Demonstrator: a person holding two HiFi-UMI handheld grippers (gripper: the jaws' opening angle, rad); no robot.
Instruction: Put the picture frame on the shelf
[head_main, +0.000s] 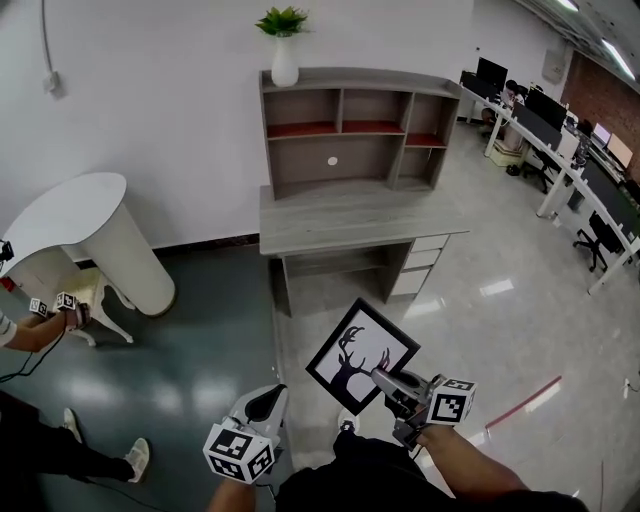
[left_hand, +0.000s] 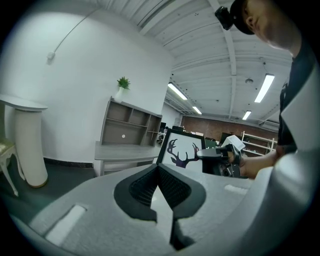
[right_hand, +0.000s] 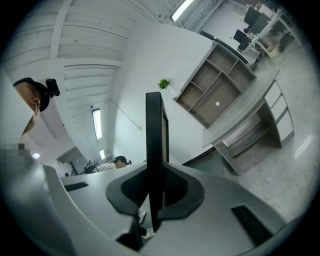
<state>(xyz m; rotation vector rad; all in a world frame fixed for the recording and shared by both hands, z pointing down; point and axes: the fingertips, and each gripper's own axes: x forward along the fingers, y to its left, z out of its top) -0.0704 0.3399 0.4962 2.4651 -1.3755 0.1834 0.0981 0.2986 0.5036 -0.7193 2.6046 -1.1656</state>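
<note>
The picture frame (head_main: 360, 355), black-edged with a dark deer-antler print on white, hangs tilted over the floor in front of the desk. My right gripper (head_main: 383, 380) is shut on its lower right edge. In the right gripper view the frame (right_hand: 154, 145) stands edge-on between the pads. My left gripper (head_main: 265, 403) is lower left of the frame, shut with nothing in it; from its camera the frame (left_hand: 182, 149) shows ahead to the right. The grey shelf unit (head_main: 345, 78) stands on a grey desk (head_main: 350, 215) against the white wall, its compartments bare.
A potted plant in a white vase (head_main: 284, 45) stands on the shelf's top left. A white round table (head_main: 70, 215) and another person's arm (head_main: 40, 330) are at the left. Office desks with monitors and chairs (head_main: 570, 170) line the right side.
</note>
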